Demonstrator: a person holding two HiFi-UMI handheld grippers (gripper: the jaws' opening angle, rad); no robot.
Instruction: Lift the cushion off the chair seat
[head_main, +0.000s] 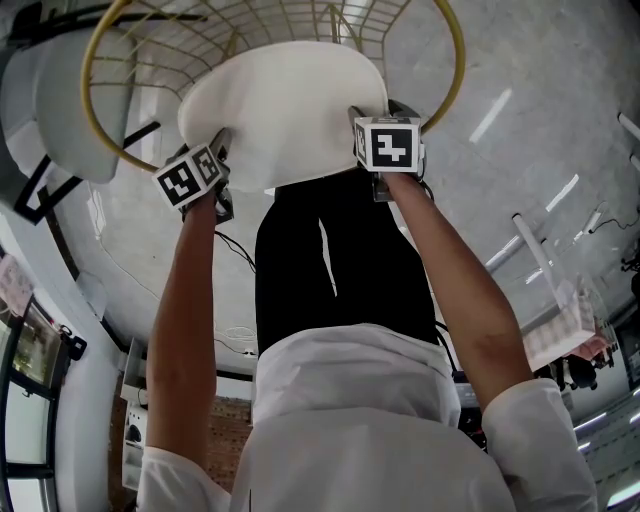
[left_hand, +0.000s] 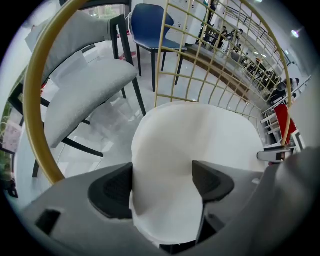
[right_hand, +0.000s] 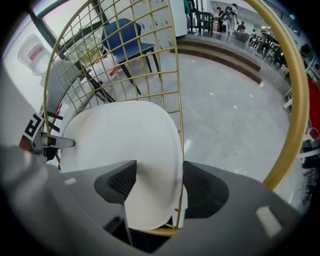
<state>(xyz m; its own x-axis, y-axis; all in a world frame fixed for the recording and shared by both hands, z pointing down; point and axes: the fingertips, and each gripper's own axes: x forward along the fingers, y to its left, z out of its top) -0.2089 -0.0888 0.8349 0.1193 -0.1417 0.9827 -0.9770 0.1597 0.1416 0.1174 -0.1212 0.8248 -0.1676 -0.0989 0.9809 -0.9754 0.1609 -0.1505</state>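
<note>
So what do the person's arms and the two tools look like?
The left tool and the right tool are grey moulded bodies with dark, textured pads. Each carries a white cube with black square markers: the left cube, the right cube. The person wears a white top with short sleeves, leaving the forearms bare.

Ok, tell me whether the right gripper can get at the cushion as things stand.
Yes, it seems so: the right gripper has its jaws on the near edge of the cushion. Nothing blocks it, though a gold chair wire runs close beside one jaw.
</note>
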